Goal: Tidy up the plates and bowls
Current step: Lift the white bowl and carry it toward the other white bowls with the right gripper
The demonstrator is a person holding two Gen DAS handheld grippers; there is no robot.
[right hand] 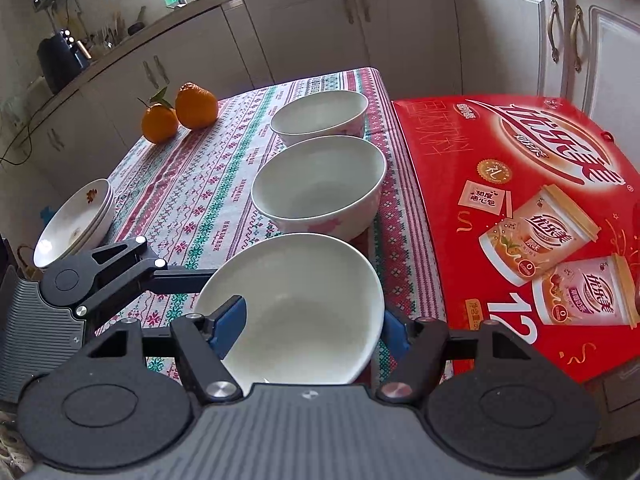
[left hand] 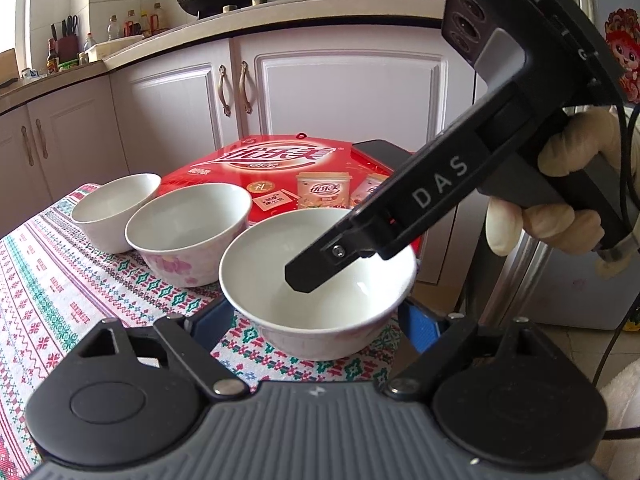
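Straddling a smooth round white bowl [right hand: 296,308], right gripper [right hand: 310,326] jaws spread

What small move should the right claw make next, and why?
Probably close the right claw on the rim of the nearest bowl. Its jaws are open, and one finger is already inside the bowl. The open left claw flanks this bowl. The middle bowl looks like the place to stack it.
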